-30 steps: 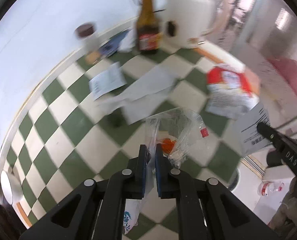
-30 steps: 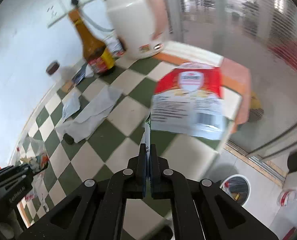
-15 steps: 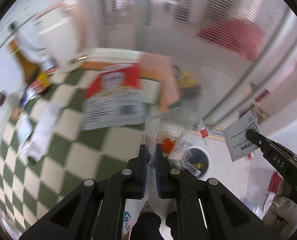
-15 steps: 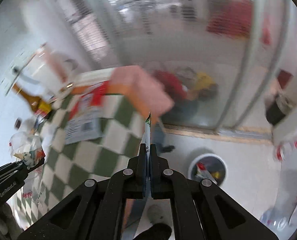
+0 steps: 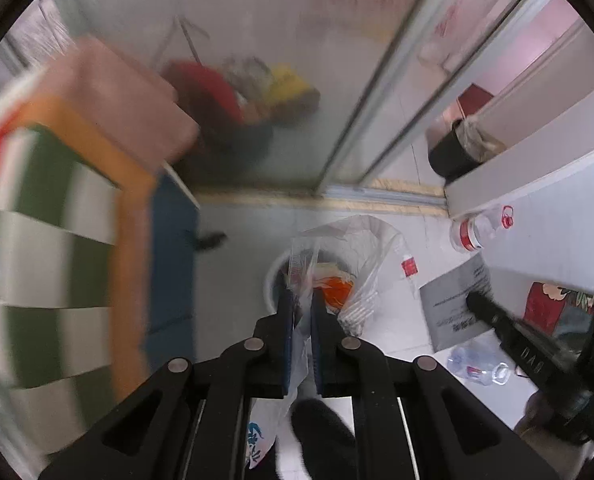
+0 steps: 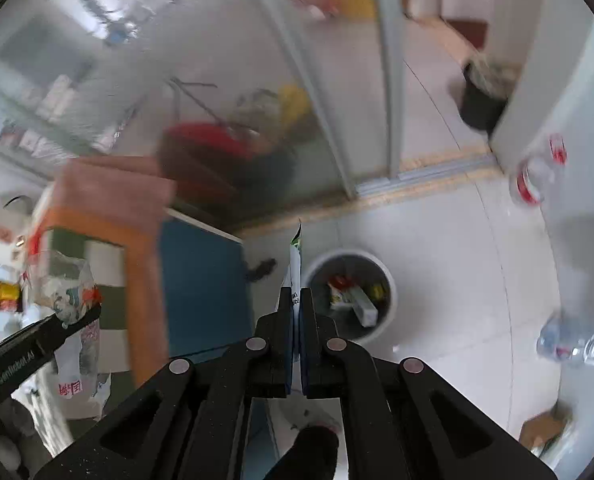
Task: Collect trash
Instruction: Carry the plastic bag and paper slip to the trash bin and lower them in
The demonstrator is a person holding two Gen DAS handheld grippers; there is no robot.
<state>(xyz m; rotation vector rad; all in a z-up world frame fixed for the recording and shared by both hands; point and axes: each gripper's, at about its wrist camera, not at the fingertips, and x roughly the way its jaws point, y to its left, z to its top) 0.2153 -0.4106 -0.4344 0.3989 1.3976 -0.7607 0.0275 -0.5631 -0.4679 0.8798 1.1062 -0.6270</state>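
My left gripper (image 5: pixel 300 300) is shut on a clear plastic bag (image 5: pixel 349 264) with orange scraps inside, held above a white round trash bin (image 5: pixel 275 276) on the floor. My right gripper (image 6: pixel 296 300) is shut on a flat white paper wrapper (image 6: pixel 295 264), held edge-on to the left of the same bin (image 6: pixel 349 292), which holds several pieces of trash. The right gripper and its paper (image 5: pixel 455 304) show at the right of the left wrist view. The left gripper and bag (image 6: pixel 67 292) show at the left of the right wrist view.
The green-checked table (image 5: pixel 57 240) with an orange edge is at the left, a blue panel (image 6: pixel 201 280) below it. Plastic bottles (image 5: pixel 477 228) (image 6: pixel 565 340) lie on the white tiled floor. A black bucket (image 6: pixel 481 100) stands beyond the sliding glass door (image 6: pixel 337 120).
Both grippers swung from over the table to over the floor, carrying the bag and the paper. The trash bin now lies under and just ahead of them.
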